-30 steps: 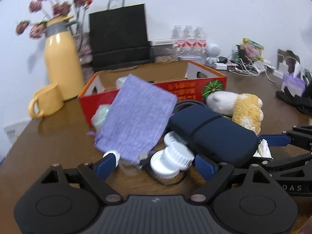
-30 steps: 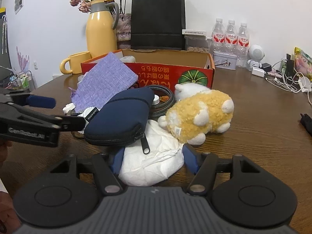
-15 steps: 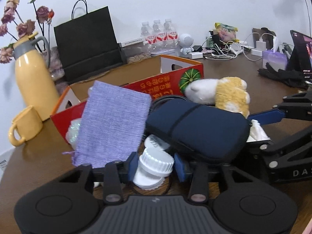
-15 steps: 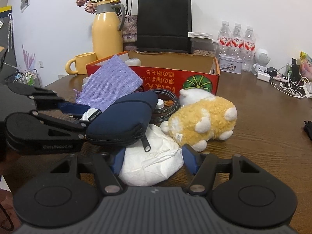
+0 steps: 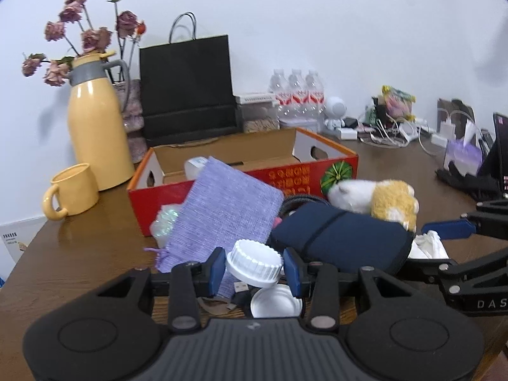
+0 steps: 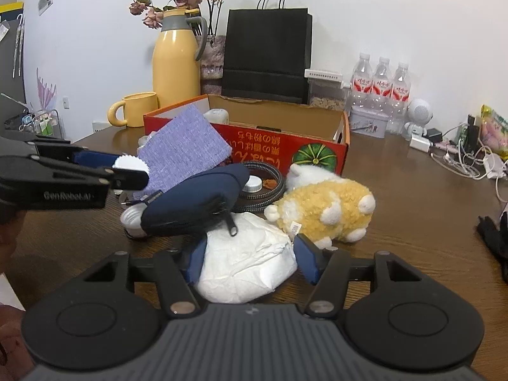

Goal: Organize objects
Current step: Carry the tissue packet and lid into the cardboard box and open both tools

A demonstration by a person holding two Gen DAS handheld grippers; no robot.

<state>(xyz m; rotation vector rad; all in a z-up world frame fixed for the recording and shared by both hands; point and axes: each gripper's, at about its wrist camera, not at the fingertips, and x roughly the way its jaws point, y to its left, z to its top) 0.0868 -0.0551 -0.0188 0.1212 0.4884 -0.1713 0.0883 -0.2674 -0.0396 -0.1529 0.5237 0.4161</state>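
Left gripper (image 5: 255,268) (tilted down) clamps white lid (image 5: 255,263).

left gripper (image 6: 127,171) side: "GenRobot.AI" | right gripper (image 5: 444,241) body: "DAS", rest cut off | box (image 6: 263,149) front: orange characters, upside down, unreadable | bottles (image 6: 382,85): red labels, illegible

Left hand-held gripper (image 5: 255,268) clamped, right hand-held gripper (image 6: 250,258) gripping

White ribbed jar (image 5: 255,263) tilted above lid (image 5: 275,301); crumpled white packet (image 6: 246,266) on table.
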